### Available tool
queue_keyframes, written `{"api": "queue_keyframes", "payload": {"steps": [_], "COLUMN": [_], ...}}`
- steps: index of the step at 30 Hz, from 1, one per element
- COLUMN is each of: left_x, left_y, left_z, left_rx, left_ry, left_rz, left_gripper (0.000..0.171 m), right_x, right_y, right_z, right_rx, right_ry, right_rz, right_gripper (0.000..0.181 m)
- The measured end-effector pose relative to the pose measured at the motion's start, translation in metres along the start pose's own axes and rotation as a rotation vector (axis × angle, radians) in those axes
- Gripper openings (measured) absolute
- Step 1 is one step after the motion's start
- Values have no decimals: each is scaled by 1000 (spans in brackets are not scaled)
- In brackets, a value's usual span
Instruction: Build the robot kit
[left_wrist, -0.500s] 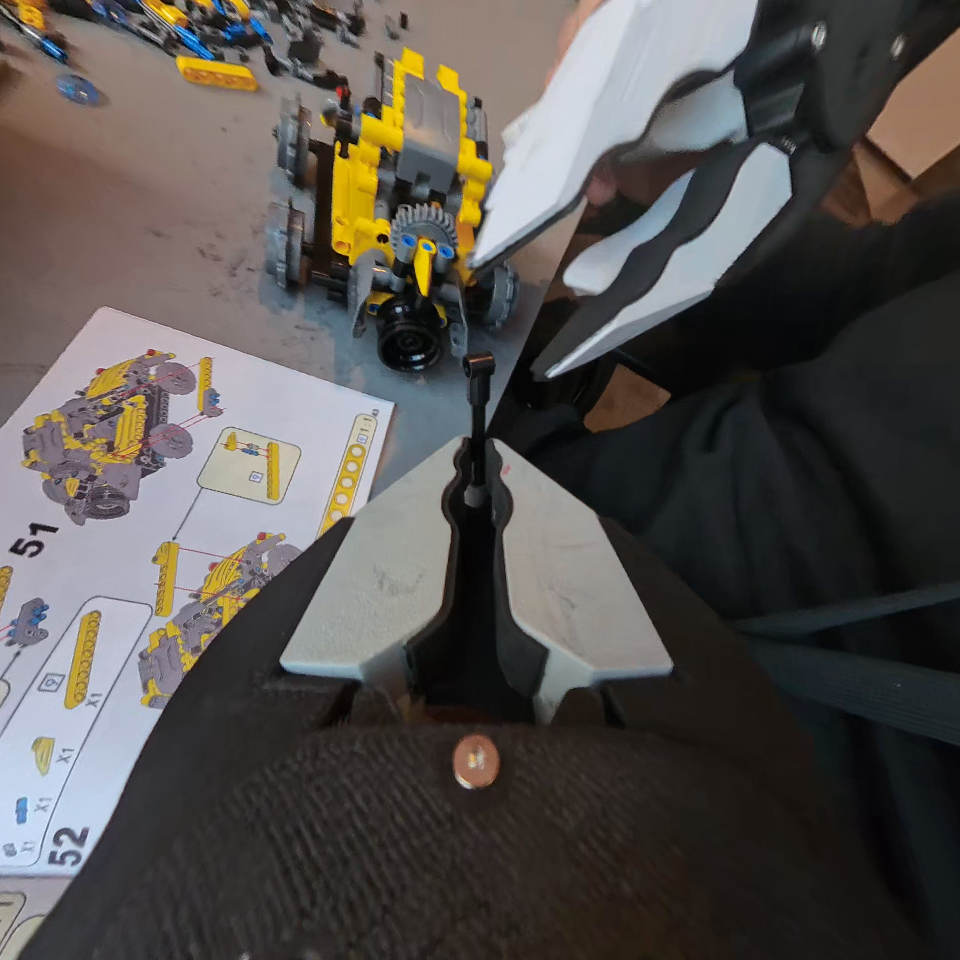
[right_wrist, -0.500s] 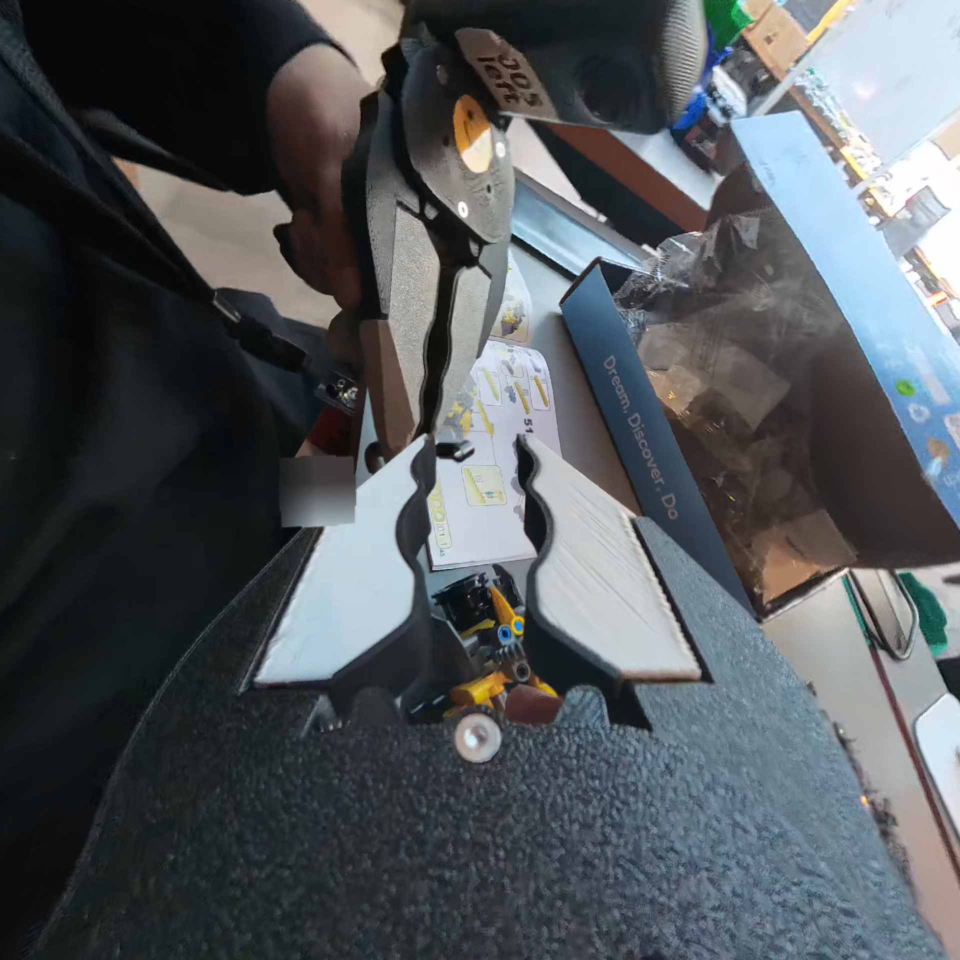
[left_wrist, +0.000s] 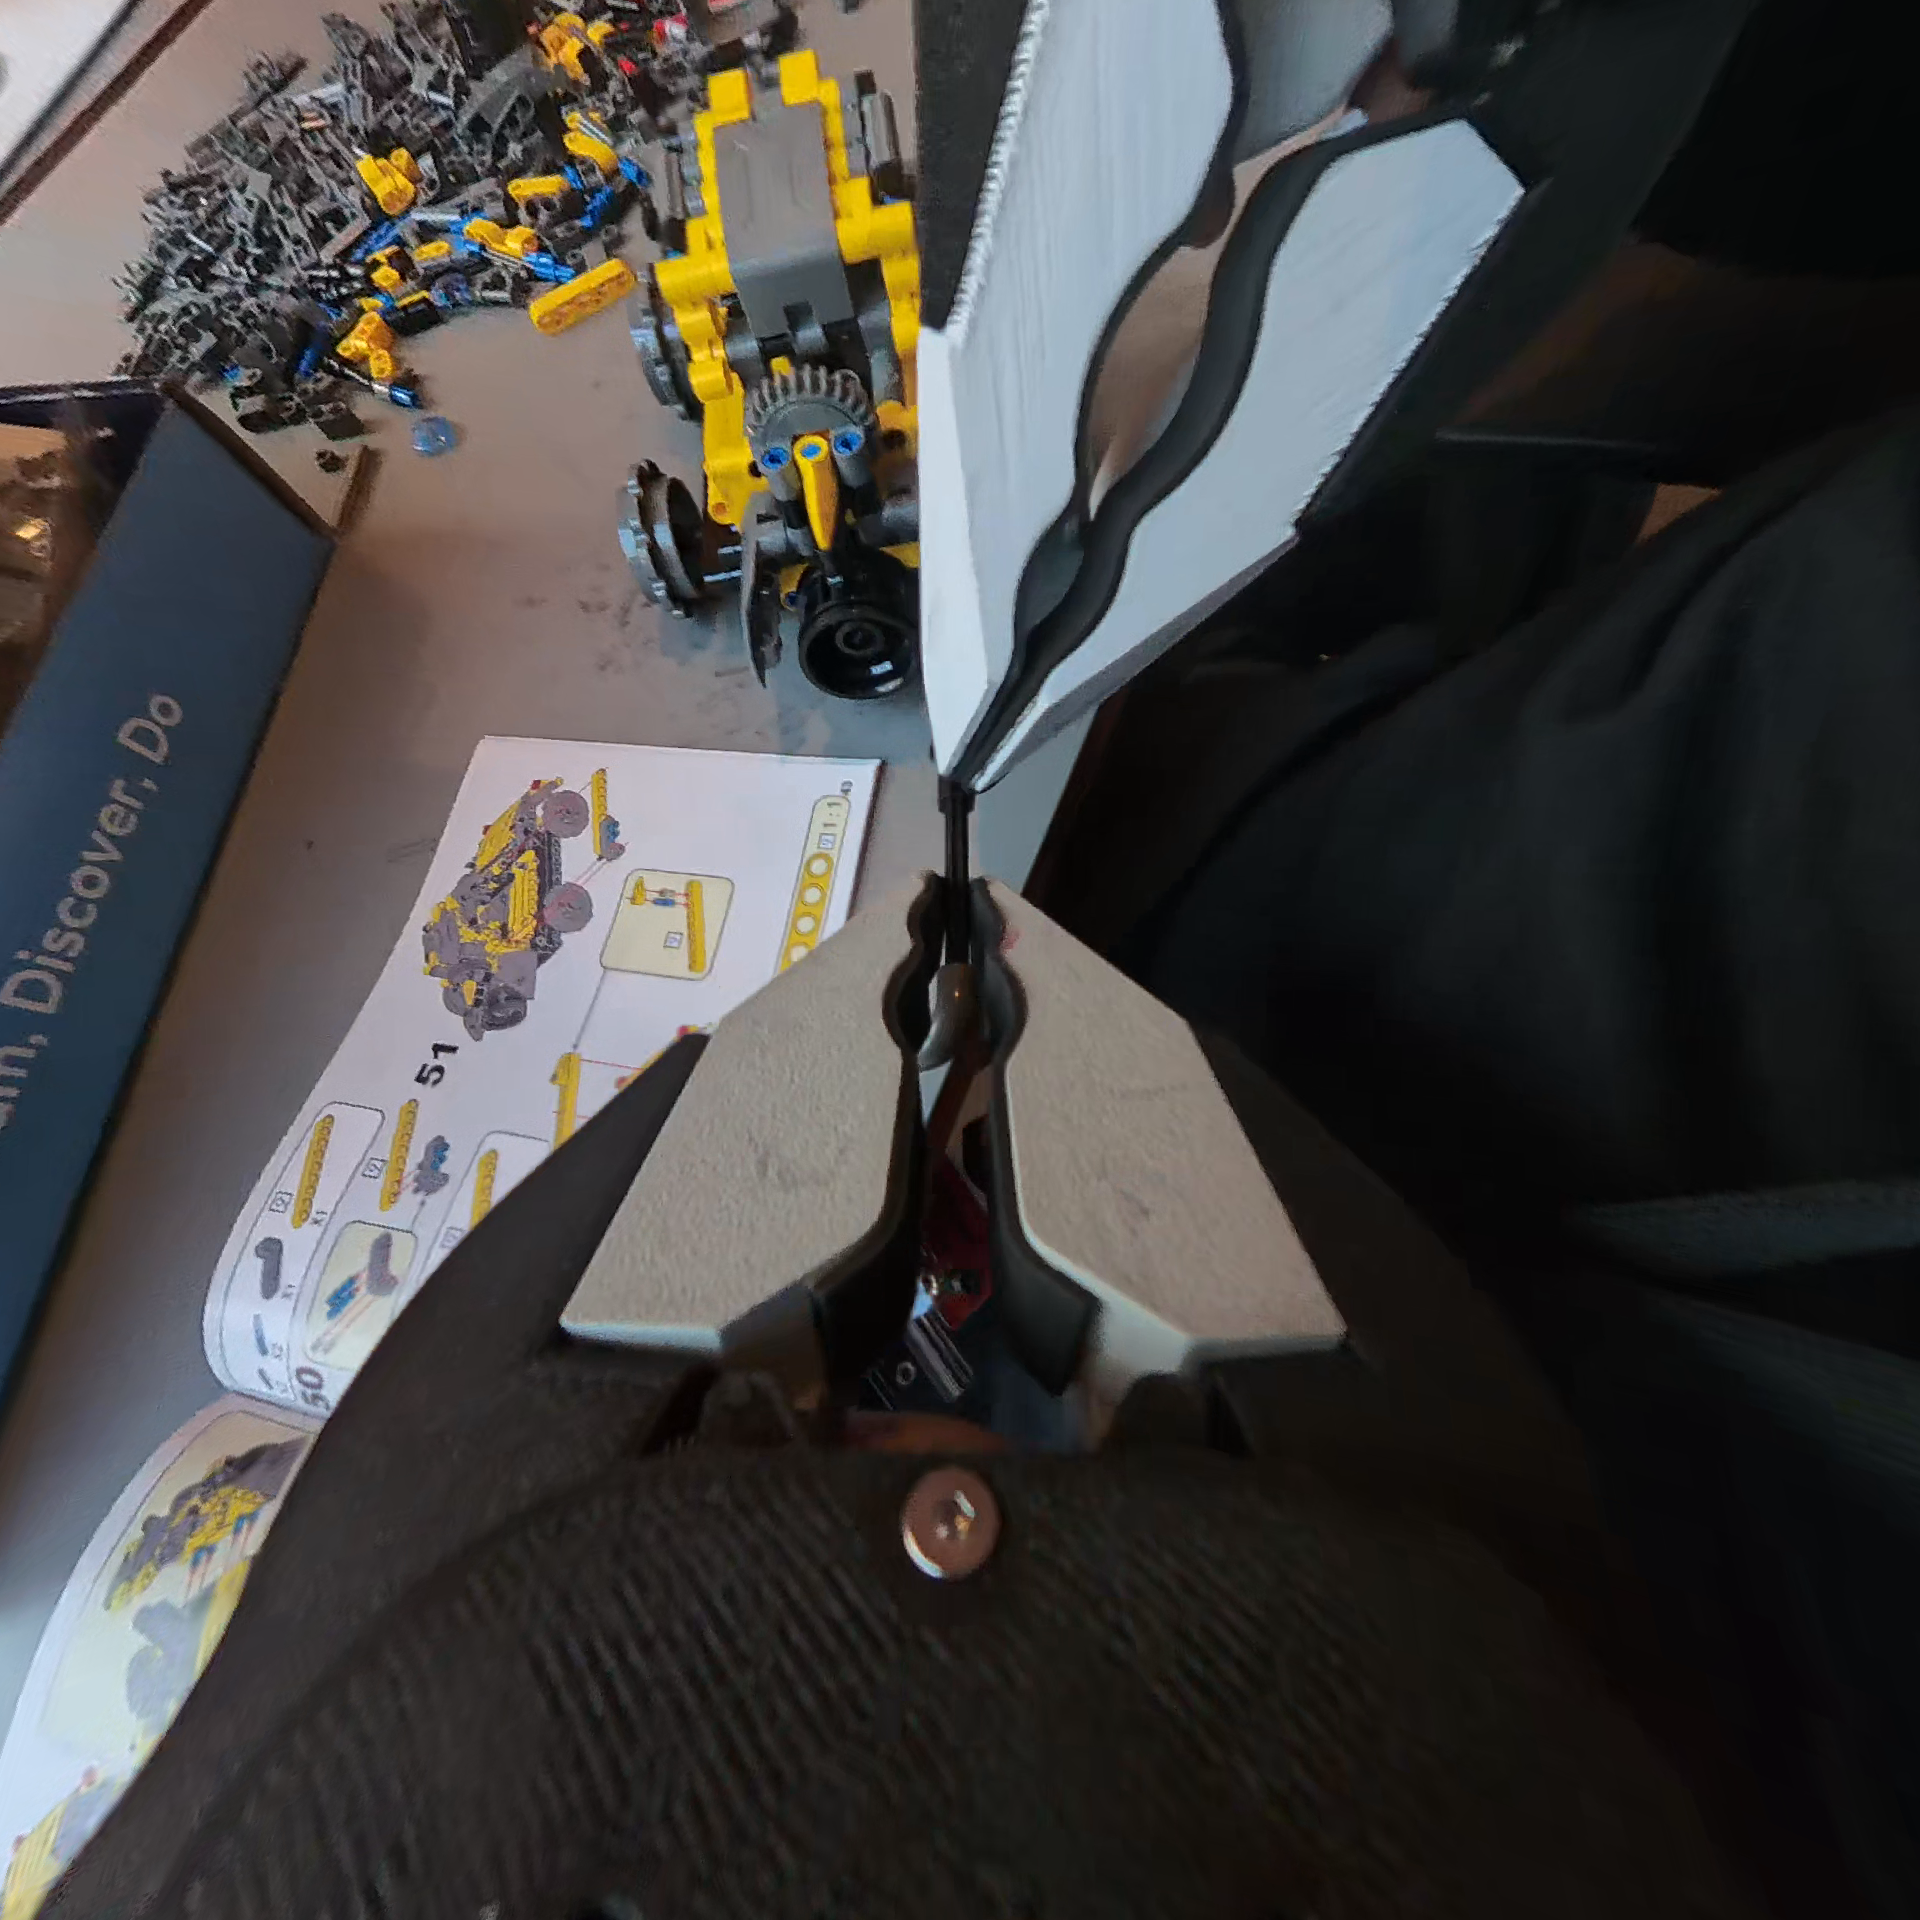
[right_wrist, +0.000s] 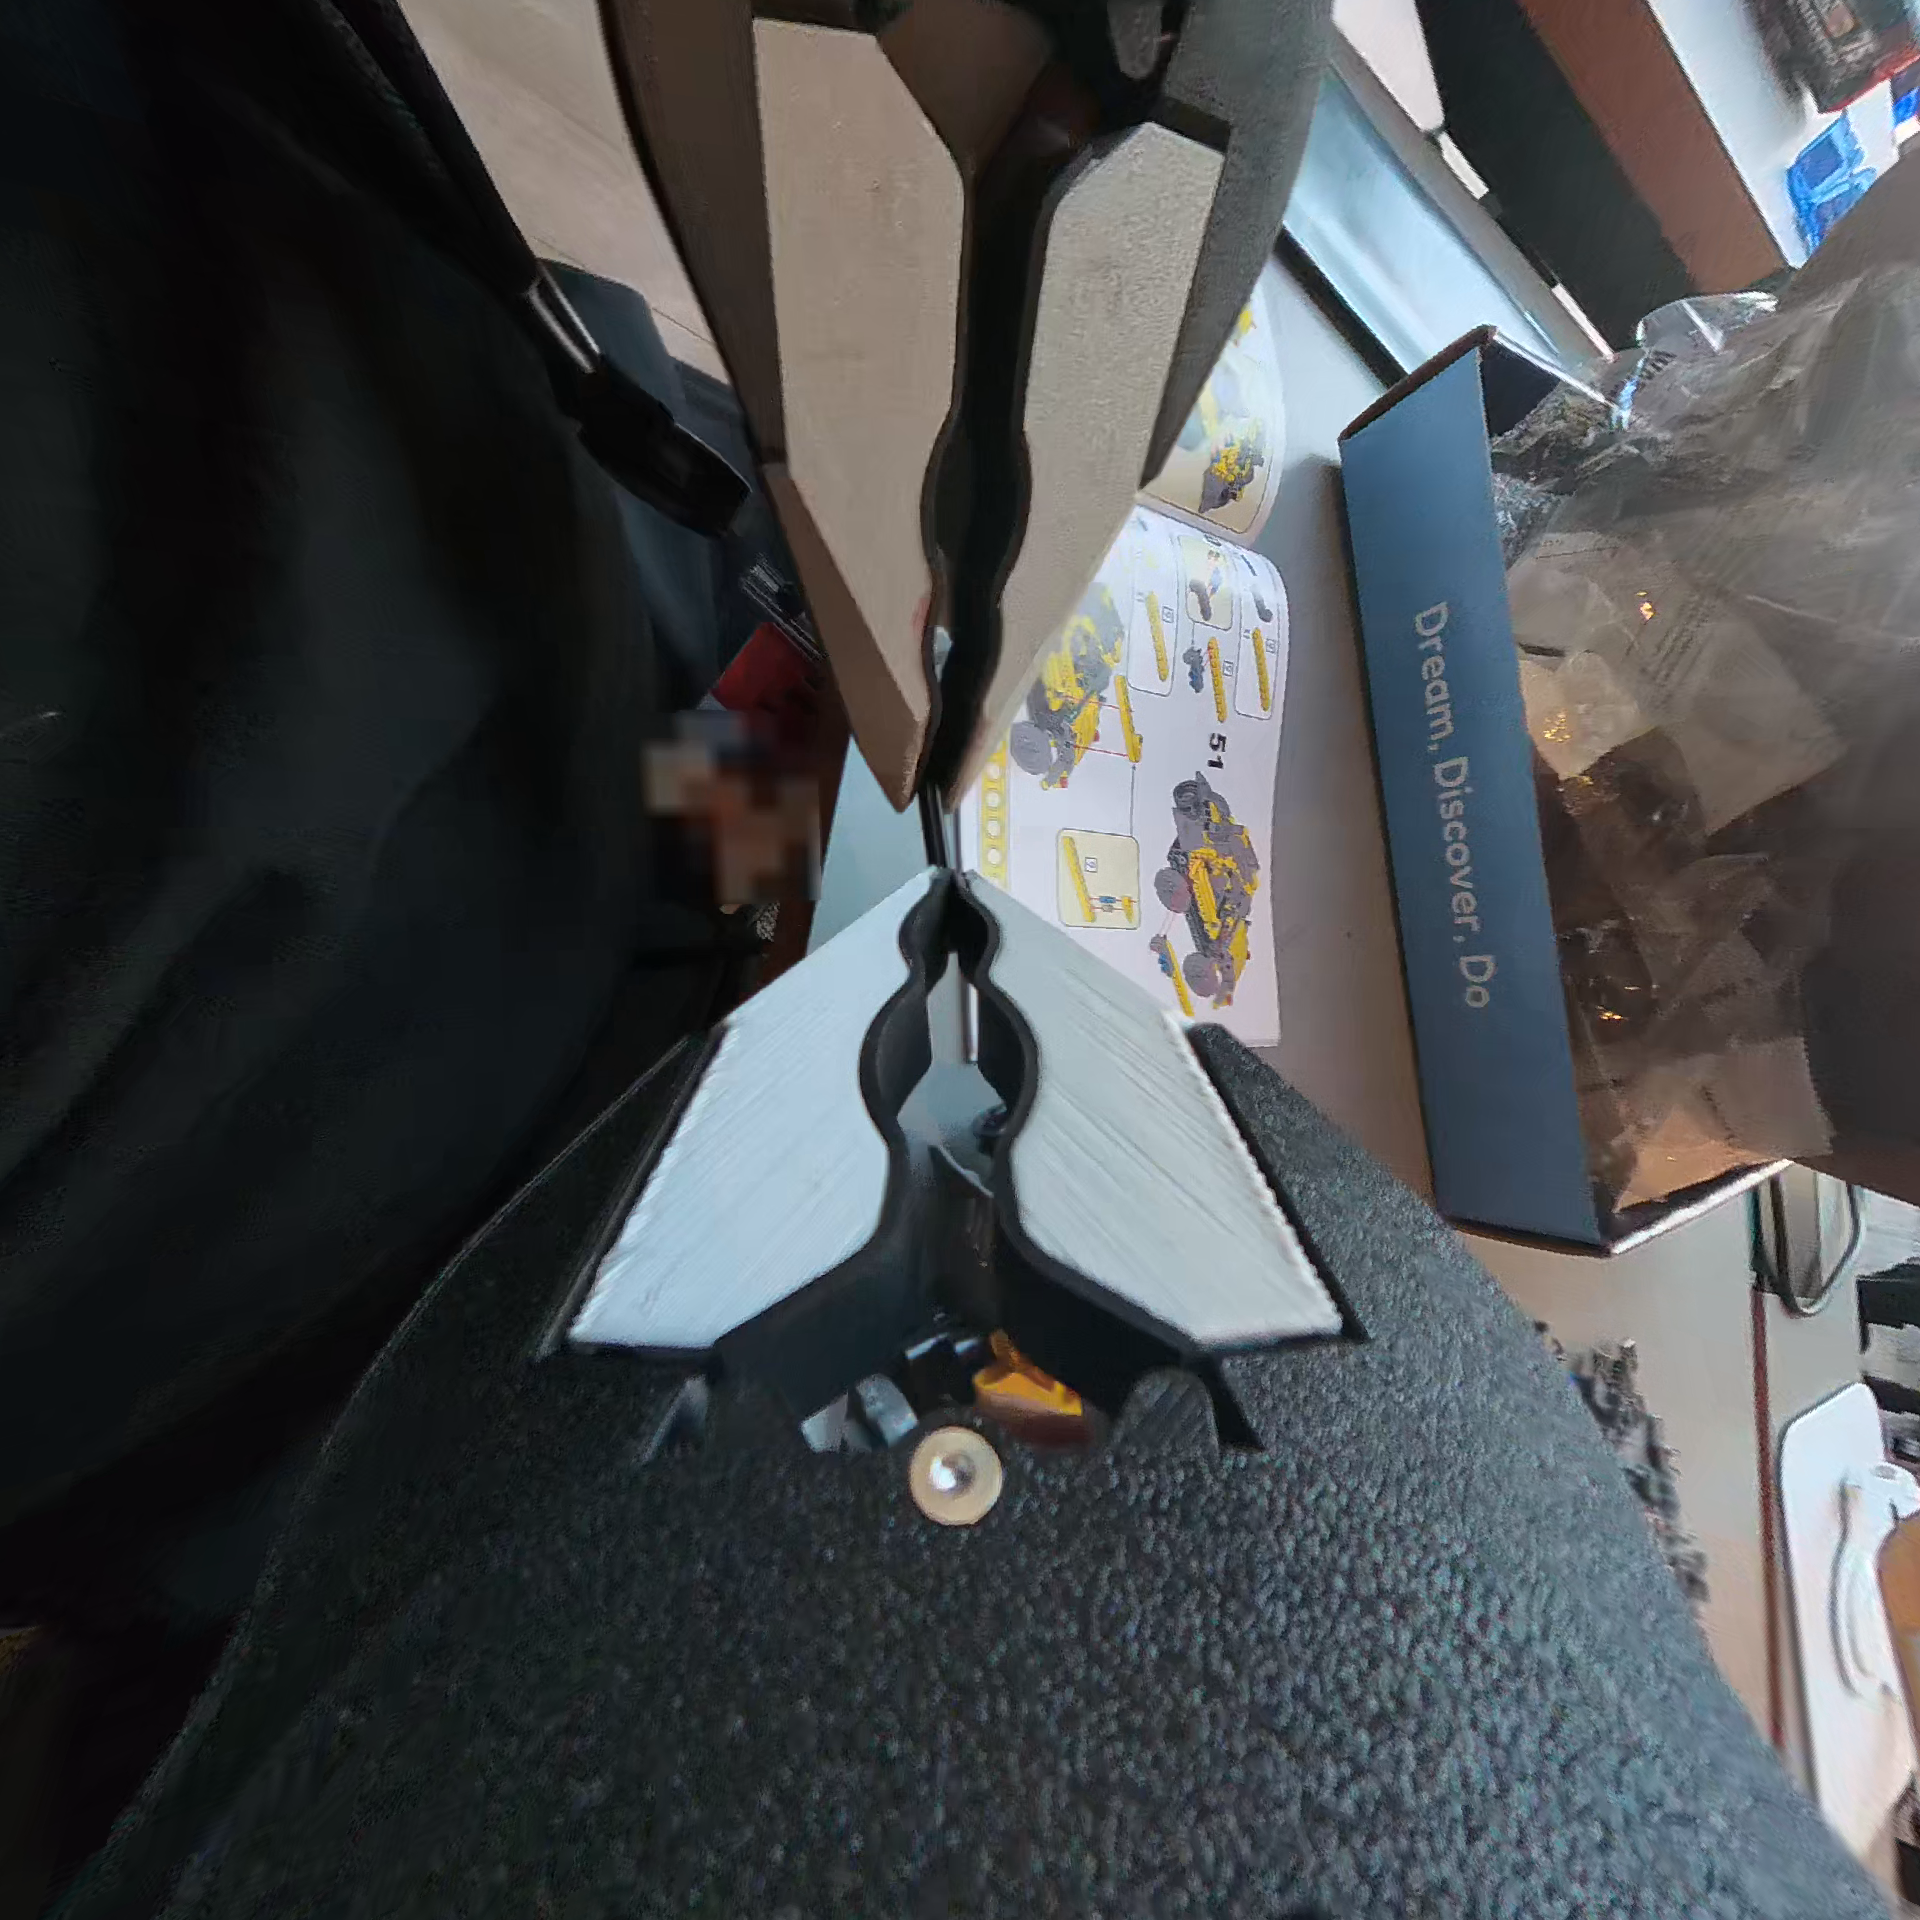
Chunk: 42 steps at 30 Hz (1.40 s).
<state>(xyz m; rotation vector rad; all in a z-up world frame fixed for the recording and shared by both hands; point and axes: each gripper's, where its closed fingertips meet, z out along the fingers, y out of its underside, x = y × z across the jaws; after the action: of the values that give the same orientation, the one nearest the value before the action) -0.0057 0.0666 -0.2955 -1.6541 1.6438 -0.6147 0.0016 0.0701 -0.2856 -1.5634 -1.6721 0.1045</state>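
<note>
My left gripper (left_wrist: 954, 891) is shut on a thin black rod (left_wrist: 953, 840) that sticks out past its tips, above the table's front edge. My right gripper (right_wrist: 948, 881) is shut on the rod's other end (right_wrist: 938, 826). The two grippers meet tip to tip with a short stretch of rod bare between them. In the left wrist view the right gripper (left_wrist: 961, 771) comes down from the top with white fingers (left_wrist: 997, 468). In the right wrist view the left gripper (right_wrist: 932, 790) comes down from the top with tan fingers (right_wrist: 862, 416).
A yellow and grey brick vehicle (left_wrist: 790, 343) stands on the grey table (left_wrist: 436, 644) beyond the grippers. An open instruction booklet (left_wrist: 582, 935) lies left of them. A dark blue box (left_wrist: 125, 779) holds plastic bags (right_wrist: 1683, 727). A pile of loose parts (left_wrist: 343, 229) lies at the back left. A person in dark clothing (left_wrist: 1558, 935) is close on the right. The grippers are tip to tip, or close to it.
The right gripper was open and apart from the rod. It has come down to the rod's free end and shut on it. The left gripper still holds the rod.
</note>
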Motion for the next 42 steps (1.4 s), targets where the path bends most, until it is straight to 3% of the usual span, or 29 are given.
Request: {"api": "queue_keyframes", "payload": {"steps": [1, 7, 10, 19, 21, 23, 38, 42], "left_x": [2, -2, 2, 5, 7, 7, -14, -16], "left_y": [2, 8, 14, 26, 26, 29, 38, 43], "left_z": [1, 3, 8, 11, 10, 10, -5, -2], "left_rx": [-3, -5, -53, -92, -96, -108, -38, -38], "left_ry": [-7, -128, -195, -220, -222, -227, -341, -339], "left_rz": [7, 85, 168, 222, 255, 285, 280, 255], "left_gripper": [1, 1, 1, 1, 1, 1, 1, 1], "right_x": [-2, -4, -5, -9, -15, -22, -12, -10], "right_y": [0, 5, 8, -5, -3, -3, -6, -13], "right_z": [1, 10, 14, 21, 27, 31, 38, 37], "right_rx": [2, -23, -31, 11, -11, -28, -55, -30], "right_ry": [-6, 42, 57, 44, 24, -4, 5, 6], "right_rz": [12, 30, 46, 52, 37, 6, 45, 49], "right_gripper": [0, 0, 9, 24, 19, 0, 0, 9]}}
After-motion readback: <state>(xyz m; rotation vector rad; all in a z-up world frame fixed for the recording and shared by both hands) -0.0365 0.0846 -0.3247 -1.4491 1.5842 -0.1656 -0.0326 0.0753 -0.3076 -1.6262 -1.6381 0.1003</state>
